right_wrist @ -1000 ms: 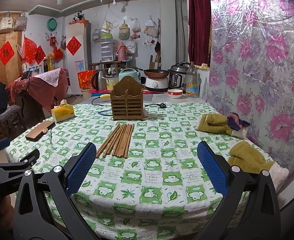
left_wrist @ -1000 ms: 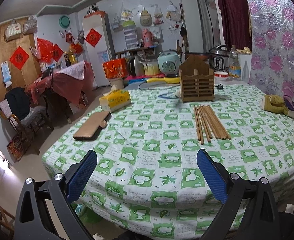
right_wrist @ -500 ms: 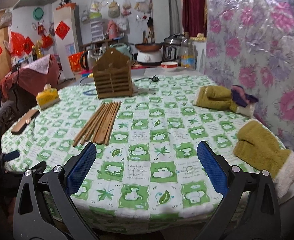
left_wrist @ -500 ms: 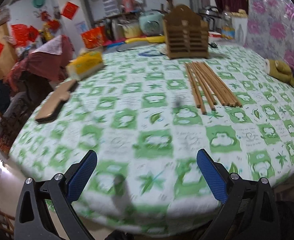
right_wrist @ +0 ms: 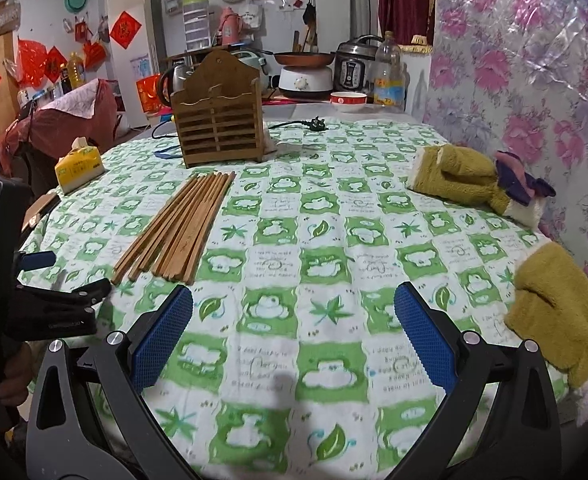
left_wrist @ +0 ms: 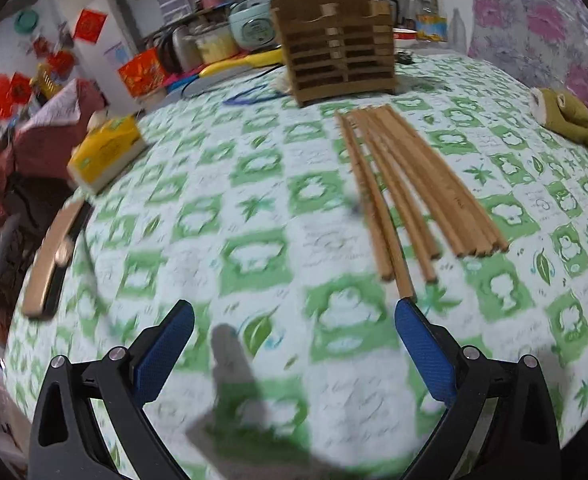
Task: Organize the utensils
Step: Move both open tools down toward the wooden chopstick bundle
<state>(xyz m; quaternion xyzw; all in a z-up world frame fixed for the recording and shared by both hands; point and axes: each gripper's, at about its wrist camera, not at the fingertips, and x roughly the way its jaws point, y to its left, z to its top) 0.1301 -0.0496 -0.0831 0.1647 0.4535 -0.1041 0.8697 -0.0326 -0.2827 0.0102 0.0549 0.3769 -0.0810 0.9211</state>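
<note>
Green-and-white checked cloth covers the table (right_wrist: 334, 248), with a cluttered kitchen wall and shelves behind it. On the cloth lies a bundle of chopsticks (left_wrist: 410, 188), long, thin, light-brown wooden sticks laid side by side in a loose flat row, their near ends uneven and their far ends pointing toward a brown slatted wooden holder (left_wrist: 334, 36) that stands upright just beyond them. In the right wrist view the chopsticks (right_wrist: 178, 228) lie ahead and left of the gripper, with the holder (right_wrist: 220, 124) behind them.

The left gripper (left_wrist: 294, 344) hovers low over the cloth with its blue-padded fingers (left_wrist: 424, 348) spread wide and holding nothing; the near tip of the longest chopstick reaches right up to the right-hand finger, the rest of the bundle running ahead and to the right. The right gripper (right_wrist: 294, 332) is also spread wide and empty, the chopstick ends just beyond its left finger (right_wrist: 162, 332). A yellow tissue box (right_wrist: 79, 164) sits at the table's left edge, and yellow-green mittens (right_wrist: 454, 176) lie to the right.
</note>
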